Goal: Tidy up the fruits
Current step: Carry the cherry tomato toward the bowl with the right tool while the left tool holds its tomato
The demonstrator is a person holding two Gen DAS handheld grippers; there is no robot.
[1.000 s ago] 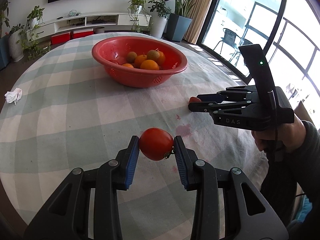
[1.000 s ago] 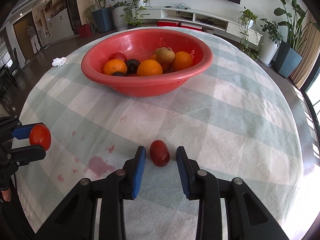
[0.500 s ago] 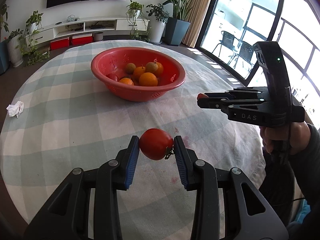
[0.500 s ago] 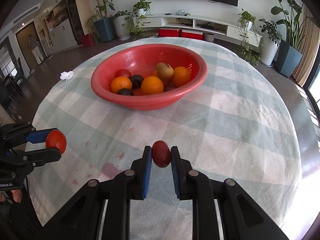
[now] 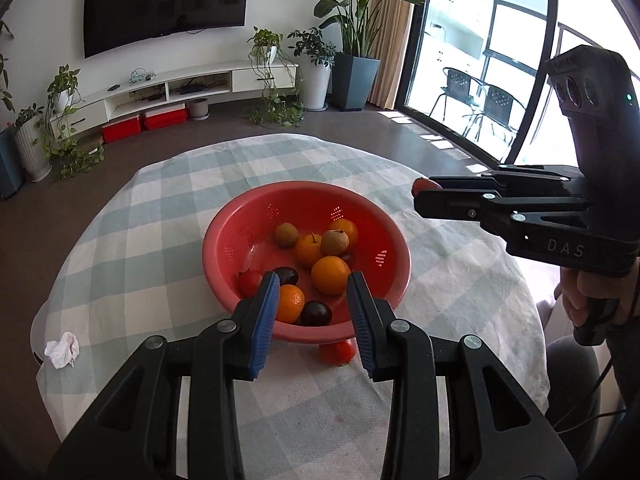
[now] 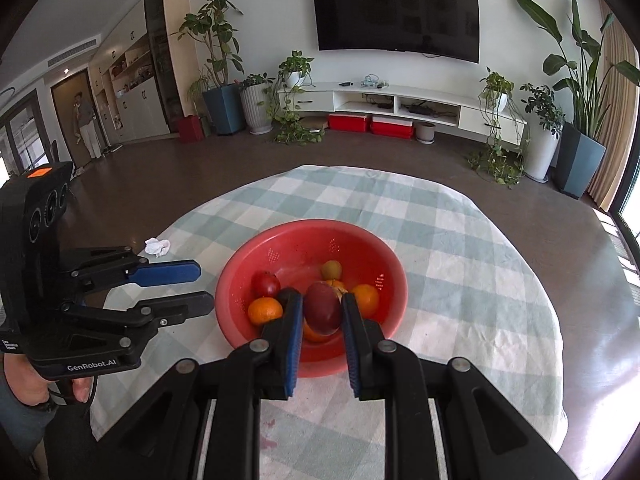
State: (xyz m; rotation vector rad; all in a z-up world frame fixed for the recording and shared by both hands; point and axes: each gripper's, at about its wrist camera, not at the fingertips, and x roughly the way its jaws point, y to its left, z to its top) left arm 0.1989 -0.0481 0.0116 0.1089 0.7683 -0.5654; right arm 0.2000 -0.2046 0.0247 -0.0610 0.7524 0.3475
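A red colander bowl sits on the checked tablecloth and holds oranges, dark plums, brownish fruits and a red tomato. My left gripper is open and empty, high above the bowl's near side. Another red tomato lies on the cloth against the bowl's near outer wall. My right gripper is shut on a dark red plum and holds it above the bowl.
A crumpled white tissue lies on the cloth near the table's left edge. Pink stains mark the cloth near me. The round table drops to a dark floor all around.
My left gripper opened and let go of its tomato, which now lies beside the bowl. Both grippers rose high over the bowl. My right gripper carried the plum up with it.
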